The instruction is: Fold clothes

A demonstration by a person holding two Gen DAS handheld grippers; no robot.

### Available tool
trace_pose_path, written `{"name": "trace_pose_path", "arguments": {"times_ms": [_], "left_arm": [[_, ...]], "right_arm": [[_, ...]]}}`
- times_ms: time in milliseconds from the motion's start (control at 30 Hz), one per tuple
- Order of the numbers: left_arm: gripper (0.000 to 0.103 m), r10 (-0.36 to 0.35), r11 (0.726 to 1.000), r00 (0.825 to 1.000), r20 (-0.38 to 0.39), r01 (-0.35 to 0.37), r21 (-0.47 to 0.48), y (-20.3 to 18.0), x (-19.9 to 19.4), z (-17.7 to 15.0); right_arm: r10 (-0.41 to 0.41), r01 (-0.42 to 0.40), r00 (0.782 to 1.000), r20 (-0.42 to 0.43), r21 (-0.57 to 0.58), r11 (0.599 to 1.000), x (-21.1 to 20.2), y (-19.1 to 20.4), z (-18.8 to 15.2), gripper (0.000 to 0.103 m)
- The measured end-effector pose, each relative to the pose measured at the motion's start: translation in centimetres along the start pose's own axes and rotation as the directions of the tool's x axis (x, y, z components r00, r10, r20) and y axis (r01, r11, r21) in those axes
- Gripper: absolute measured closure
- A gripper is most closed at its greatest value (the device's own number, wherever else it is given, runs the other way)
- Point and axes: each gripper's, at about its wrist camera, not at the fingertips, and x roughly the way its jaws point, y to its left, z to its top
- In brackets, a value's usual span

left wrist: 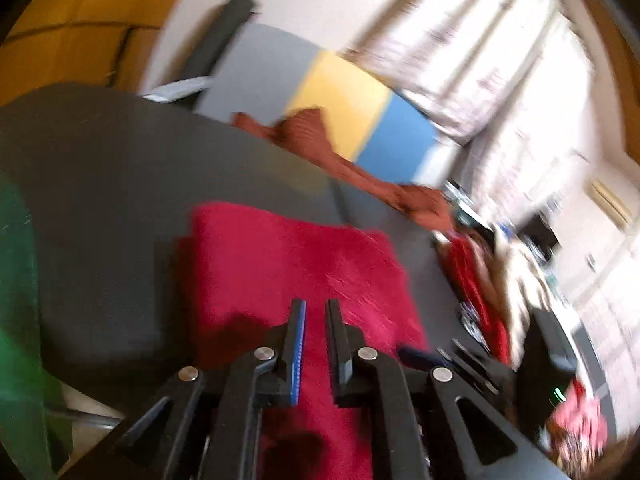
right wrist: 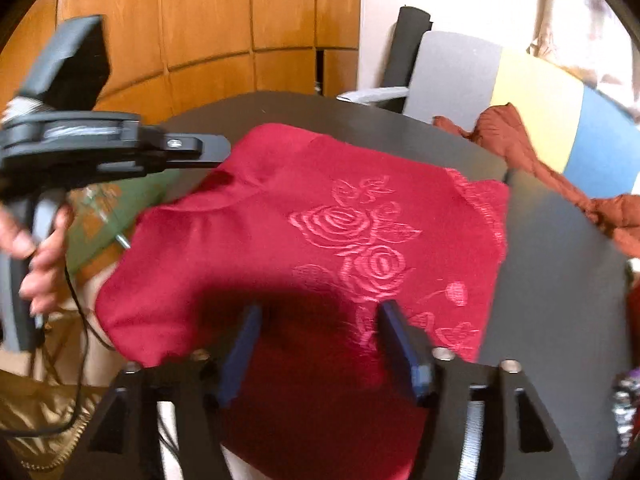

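At the far left of the right wrist view, a hand holds the left gripper, whose tip sits at the top left edge of the red cloth with stitched roses. Its own camera shows its claws almost pressed together, with nothing I can see between them. The cloth lies flat on the dark round table, in the middle of the frame, partly hanging over the near edge. Low in the picture, the right gripper has its claws spread wide above the cloth. At upper right lies a crumpled rust-brown cloth. I think one fold is done; next, pinch an edge for another fold.
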Motion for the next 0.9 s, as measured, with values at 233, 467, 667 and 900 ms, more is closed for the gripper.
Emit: {"name": "trace_pose_path", "arguments": {"times_ms": [233, 467, 667, 900], "left_arm": [[0.101, 0.088, 0.996, 0.982, -0.168, -0.085, 0.02, 2.2, 2.3, -3.3], [0.101, 0.111, 0.988, 0.98, -0.165, -0.092, 0.124, 1.5, 2.4, -4.1], [0.09, 0.035, 0.999, 0.999, -0.01, -0.035, 0.011, 1.3, -2.2, -0.3], [0.088, 0.074, 0.996, 0.997, 0.002, -0.074, -0.043, 2.4, 1.3, 3.4]], "right_arm": [[-0.028, 0.03, 0.999, 0.02, -0.088, 0.996, -0.7, 0.7, -1.3, 0.032], [-0.03, 0.03, 1.0, -0.003, -0.076, 0.997, -1.5, -1.4, -4.0, 0.034], [0.115, -0.127, 0.99, 0.086, 0.15, 0.981, -5.4, -4.8, -1.7, 0.04], [0.046, -0.059, 0.996, 0.08, 0.169, 0.984, -2.0, -7.7, 5.0, 0.059]]}}
